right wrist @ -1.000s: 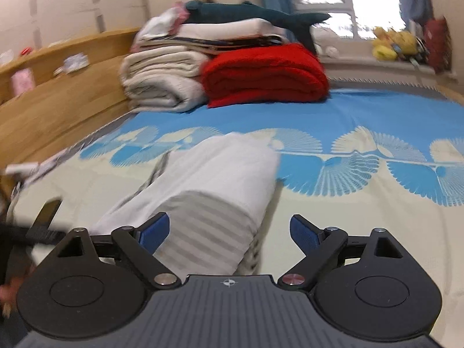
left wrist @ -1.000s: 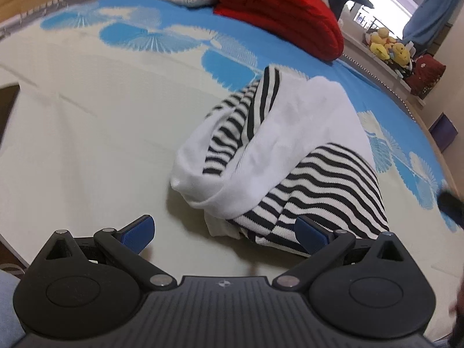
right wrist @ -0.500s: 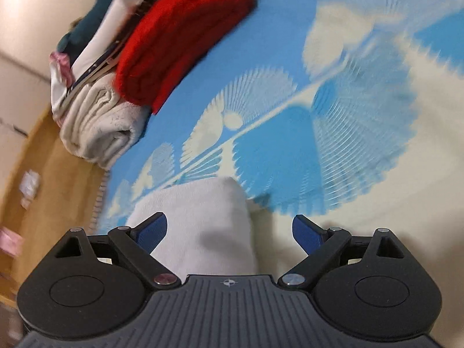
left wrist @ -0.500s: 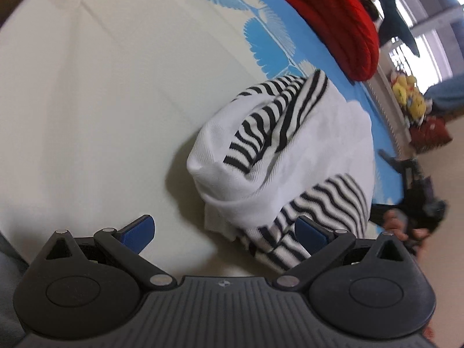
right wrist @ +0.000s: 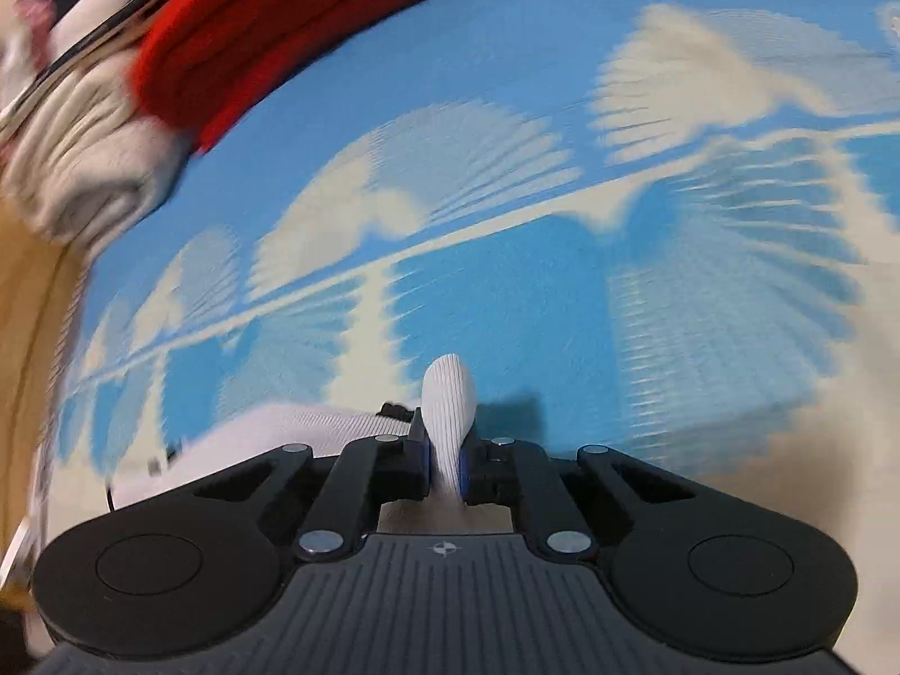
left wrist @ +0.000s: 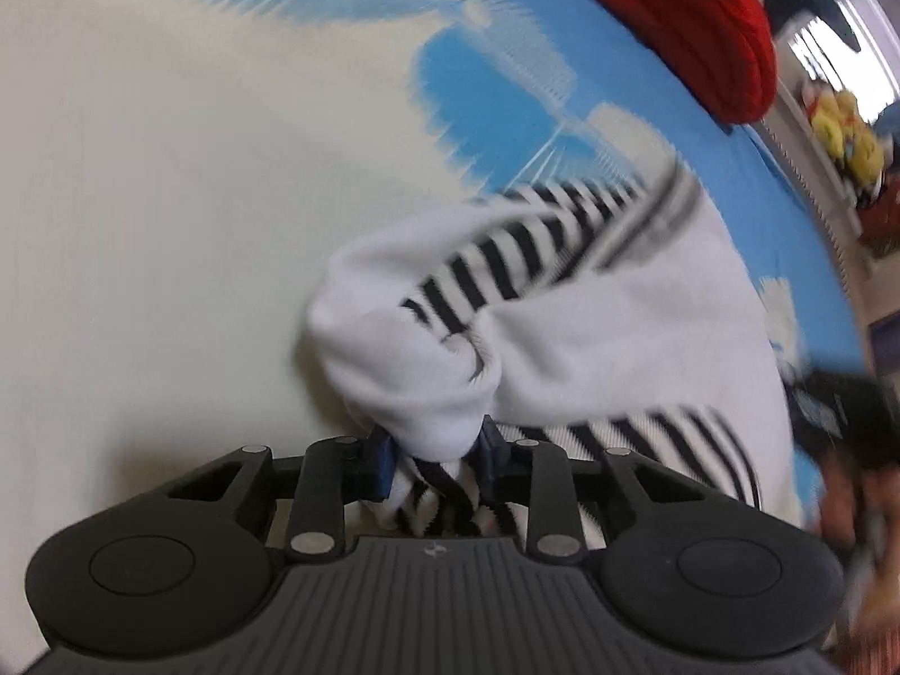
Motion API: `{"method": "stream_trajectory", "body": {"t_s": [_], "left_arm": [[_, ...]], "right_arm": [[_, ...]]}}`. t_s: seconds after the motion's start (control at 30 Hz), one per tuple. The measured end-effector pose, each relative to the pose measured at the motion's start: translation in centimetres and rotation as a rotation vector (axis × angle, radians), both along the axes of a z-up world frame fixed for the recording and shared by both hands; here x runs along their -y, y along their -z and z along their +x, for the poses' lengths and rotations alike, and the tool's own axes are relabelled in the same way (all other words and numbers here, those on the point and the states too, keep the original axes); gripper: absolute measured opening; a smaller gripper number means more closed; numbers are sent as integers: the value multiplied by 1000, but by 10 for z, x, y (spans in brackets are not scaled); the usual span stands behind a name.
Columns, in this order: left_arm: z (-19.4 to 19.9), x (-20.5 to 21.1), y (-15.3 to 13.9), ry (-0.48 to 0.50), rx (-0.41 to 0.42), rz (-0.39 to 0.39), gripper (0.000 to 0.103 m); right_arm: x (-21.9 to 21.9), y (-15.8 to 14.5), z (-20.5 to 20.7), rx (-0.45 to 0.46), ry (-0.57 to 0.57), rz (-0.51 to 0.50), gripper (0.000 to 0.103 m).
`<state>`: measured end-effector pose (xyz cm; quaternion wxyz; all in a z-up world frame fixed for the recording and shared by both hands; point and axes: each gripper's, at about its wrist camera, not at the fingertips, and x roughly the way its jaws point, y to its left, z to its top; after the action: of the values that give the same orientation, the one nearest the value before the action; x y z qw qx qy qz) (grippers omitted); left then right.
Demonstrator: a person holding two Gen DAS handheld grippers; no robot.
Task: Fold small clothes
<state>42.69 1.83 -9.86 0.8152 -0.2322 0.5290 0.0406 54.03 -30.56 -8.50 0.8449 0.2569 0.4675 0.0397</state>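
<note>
While the left wrist view is blurred, I read my left gripper (left wrist: 434,453) at lower centre, jaws closing, blue pads pressing a white bunch of the striped garment (left wrist: 562,326). That garment lies heaped mid-frame on the cream-and-blue bedspread (left wrist: 169,169), a red blanket (left wrist: 675,11) upper right. Only the right wrist view shows my right gripper (right wrist: 447,464): jaws closing, pinching a thin white ribbed fold (right wrist: 449,410) at lower centre, grey-white folded bedding (right wrist: 73,169) upper left.
</note>
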Motion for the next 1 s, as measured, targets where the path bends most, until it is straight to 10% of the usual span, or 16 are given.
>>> {"method": "stream_trajectory", "body": {"t_s": [0.2, 0.4, 0.5, 0.57, 0.73, 1.0], "left_arm": [[147, 88, -8, 244, 61, 141, 31], [193, 155, -5, 373, 94, 255, 35], [191, 144, -10, 329, 115, 241, 61], [188, 133, -19, 283, 155, 264, 102], [145, 90, -51, 205, 183, 377, 103], [-60, 32, -79, 220, 256, 505, 103]], "right_arm": [[81, 7, -81, 12, 147, -4, 8], [82, 25, -141, 4, 143, 56, 9], [74, 20, -139, 6, 132, 29, 9], [73, 20, -141, 13, 133, 18, 9], [78, 7, -145, 44, 149, -57, 39], [32, -67, -269, 501, 19, -428, 88]]}}
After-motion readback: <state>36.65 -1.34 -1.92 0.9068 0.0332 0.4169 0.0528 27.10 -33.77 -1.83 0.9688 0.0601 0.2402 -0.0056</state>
